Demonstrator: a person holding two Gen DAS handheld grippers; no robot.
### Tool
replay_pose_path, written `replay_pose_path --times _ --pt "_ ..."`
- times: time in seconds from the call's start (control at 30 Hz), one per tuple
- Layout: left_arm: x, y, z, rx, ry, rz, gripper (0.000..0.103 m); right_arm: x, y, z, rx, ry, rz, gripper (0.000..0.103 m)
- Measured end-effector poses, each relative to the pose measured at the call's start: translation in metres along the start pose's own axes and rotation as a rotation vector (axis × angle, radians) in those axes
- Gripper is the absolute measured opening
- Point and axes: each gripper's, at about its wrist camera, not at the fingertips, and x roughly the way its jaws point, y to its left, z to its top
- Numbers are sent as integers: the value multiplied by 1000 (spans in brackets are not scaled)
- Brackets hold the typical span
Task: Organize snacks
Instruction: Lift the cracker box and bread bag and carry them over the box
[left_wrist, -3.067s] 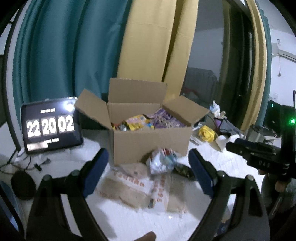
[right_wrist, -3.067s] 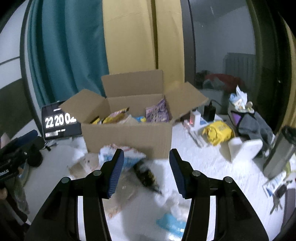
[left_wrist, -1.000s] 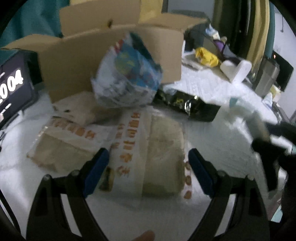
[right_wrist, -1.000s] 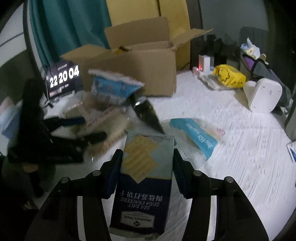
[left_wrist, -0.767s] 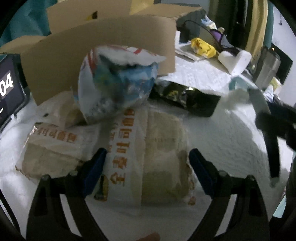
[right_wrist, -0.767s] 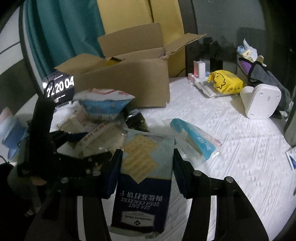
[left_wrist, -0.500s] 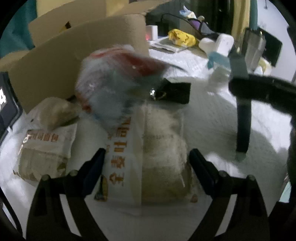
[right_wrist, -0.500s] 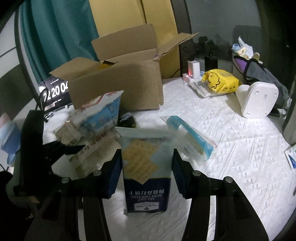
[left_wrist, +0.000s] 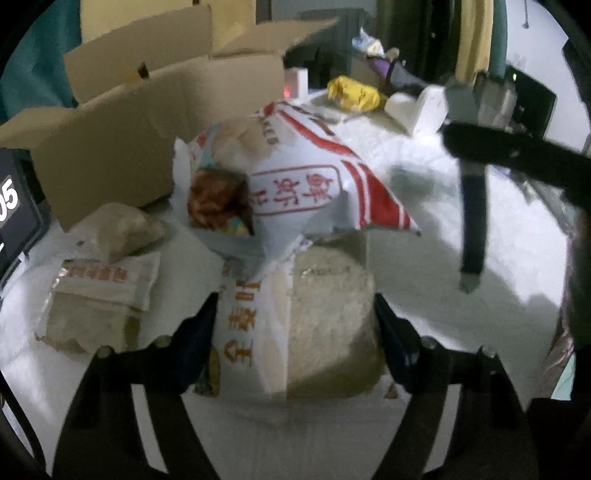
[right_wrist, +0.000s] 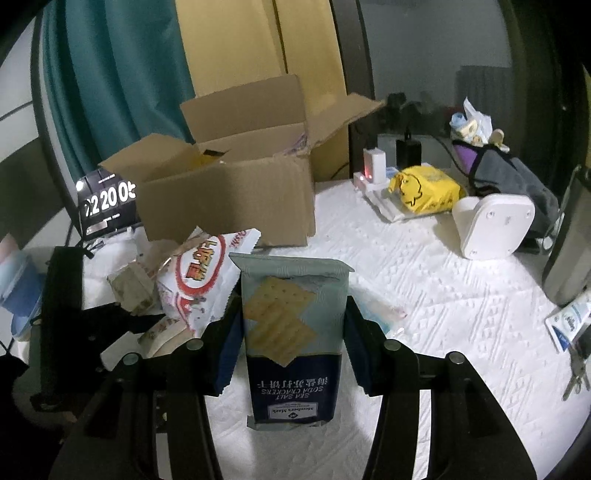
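My left gripper (left_wrist: 295, 328) is shut on a clear bread bag with orange lettering (left_wrist: 295, 325) and lifts it; a white and red snack bag (left_wrist: 295, 177) rides on its top. My right gripper (right_wrist: 291, 332) is shut on a blue sea salt soda cracker pack (right_wrist: 291, 332) and holds it upright above the bed. The open cardboard box (right_wrist: 229, 192) stands behind; it also shows in the left wrist view (left_wrist: 147, 122). The white and red bag (right_wrist: 199, 280) and the left gripper's body (right_wrist: 66, 314) show at the left of the right wrist view.
Two more bread bags (left_wrist: 99, 291) lie left on the white bedspread (right_wrist: 424, 295). A clock tablet (right_wrist: 107, 203) stands left of the box. A yellow bag (right_wrist: 424, 188), a white device (right_wrist: 491, 225), a charger (right_wrist: 373, 164) and keys (right_wrist: 576, 369) lie right.
Both grippers came down from the box and closed, the left on the bread bag, the right on the cracker pack. Both packs have risen; the white and red bag tipped onto the bread bag.
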Motion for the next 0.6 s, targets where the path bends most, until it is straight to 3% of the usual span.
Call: replay_pose_path --times 0.23,0.37,0.43,0.6 --pt "-40 18 5 -36 -72 -13 78 -6 11 18 -28 -34 -2 54" --pt "-55 48 3 -149 -88 -73 78 -6 20 29 -43 -50 13 54" --pt "-62 62 -5 -185 -97 -56 78 -5 26 33 -56 -53 20 54" --pt "-58 82 -25 -286 -62 -115 78 0 46 39 -96 -44 32 54"
